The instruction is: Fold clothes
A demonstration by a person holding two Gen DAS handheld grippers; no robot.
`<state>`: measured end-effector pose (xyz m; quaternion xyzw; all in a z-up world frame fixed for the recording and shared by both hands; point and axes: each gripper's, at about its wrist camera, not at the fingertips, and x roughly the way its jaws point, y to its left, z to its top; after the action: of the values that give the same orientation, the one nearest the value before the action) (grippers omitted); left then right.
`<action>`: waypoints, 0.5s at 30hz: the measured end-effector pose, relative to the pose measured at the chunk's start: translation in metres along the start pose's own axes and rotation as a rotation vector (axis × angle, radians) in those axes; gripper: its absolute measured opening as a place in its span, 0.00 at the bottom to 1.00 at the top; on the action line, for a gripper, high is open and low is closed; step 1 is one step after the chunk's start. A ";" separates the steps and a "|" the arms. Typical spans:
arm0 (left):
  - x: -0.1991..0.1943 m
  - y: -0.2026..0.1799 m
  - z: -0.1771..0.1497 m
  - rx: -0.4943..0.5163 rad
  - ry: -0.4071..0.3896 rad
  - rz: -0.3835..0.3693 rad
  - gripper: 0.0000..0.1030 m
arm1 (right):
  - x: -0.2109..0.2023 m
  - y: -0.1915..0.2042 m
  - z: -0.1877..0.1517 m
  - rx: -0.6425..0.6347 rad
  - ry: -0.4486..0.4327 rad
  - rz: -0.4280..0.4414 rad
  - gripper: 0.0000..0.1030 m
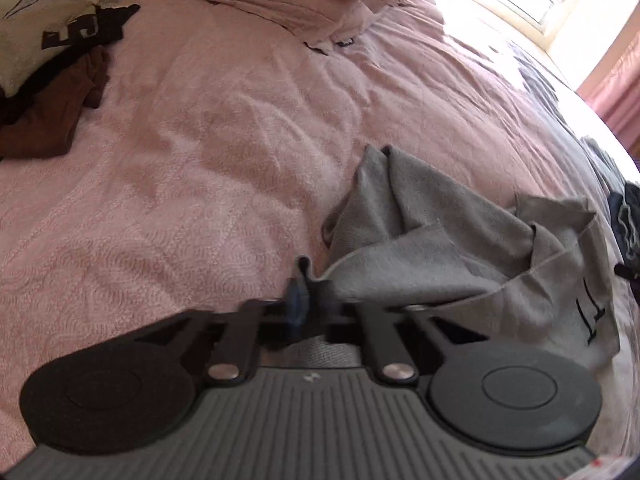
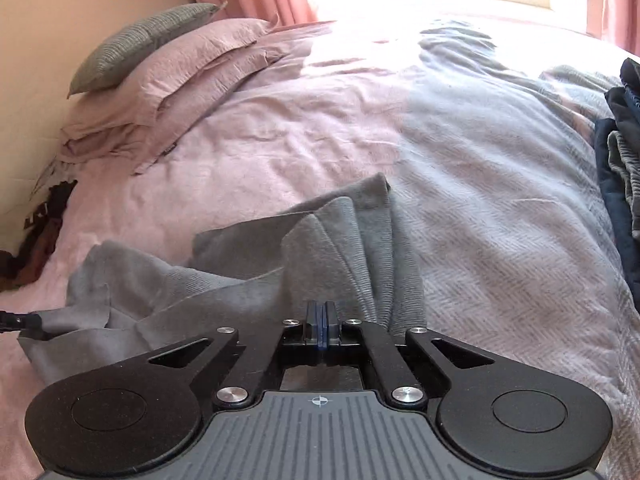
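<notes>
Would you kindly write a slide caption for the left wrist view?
Left gripper shut on an edge of the crumpled grey garment lying on the pink bedspread.

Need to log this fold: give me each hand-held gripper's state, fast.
Left hand-held gripper: shut on an edge of the grey garment.
Right hand-held gripper: shut; whether it pinches the garment cannot be told.

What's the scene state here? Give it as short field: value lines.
surface: bed with pink bedspread
garment in work: grey garment, crumpled, unfolded
left gripper: shut on the grey garment's edge
right gripper: shut, at the garment's fabric; grip unclear
other clothes: brown and cream pile far left; dark pile right
pillows: stacked at headboard
</notes>
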<state>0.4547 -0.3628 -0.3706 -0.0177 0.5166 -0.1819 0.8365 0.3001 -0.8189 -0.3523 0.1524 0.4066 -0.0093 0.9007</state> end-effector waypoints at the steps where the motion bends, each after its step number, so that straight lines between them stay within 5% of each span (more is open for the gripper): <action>1: -0.009 -0.001 -0.003 0.011 -0.012 -0.017 0.01 | -0.013 0.005 -0.004 -0.025 -0.029 0.035 0.00; 6: -0.109 0.012 -0.047 0.030 -0.103 -0.157 0.00 | -0.127 0.040 -0.037 -0.099 -0.074 0.235 0.00; 8: -0.135 0.020 -0.077 0.043 -0.053 -0.110 0.00 | -0.169 0.045 -0.062 -0.093 0.012 0.329 0.00; 11: -0.146 0.040 -0.118 -0.038 0.029 0.006 0.00 | -0.188 0.050 -0.098 -0.023 0.146 0.262 0.03; 12: -0.146 0.045 -0.125 -0.084 0.036 0.033 0.00 | -0.183 0.048 -0.105 -0.002 0.171 0.224 0.11; 14: -0.143 0.056 -0.133 -0.180 0.018 0.044 0.02 | -0.166 0.040 -0.103 0.041 0.159 0.153 0.57; 15: -0.140 0.056 -0.133 -0.204 0.000 0.030 0.05 | -0.157 0.035 -0.097 0.057 0.119 0.136 0.60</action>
<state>0.2993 -0.2439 -0.3243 -0.0950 0.5325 -0.1158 0.8330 0.1293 -0.7751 -0.2883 0.2056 0.4477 0.0494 0.8688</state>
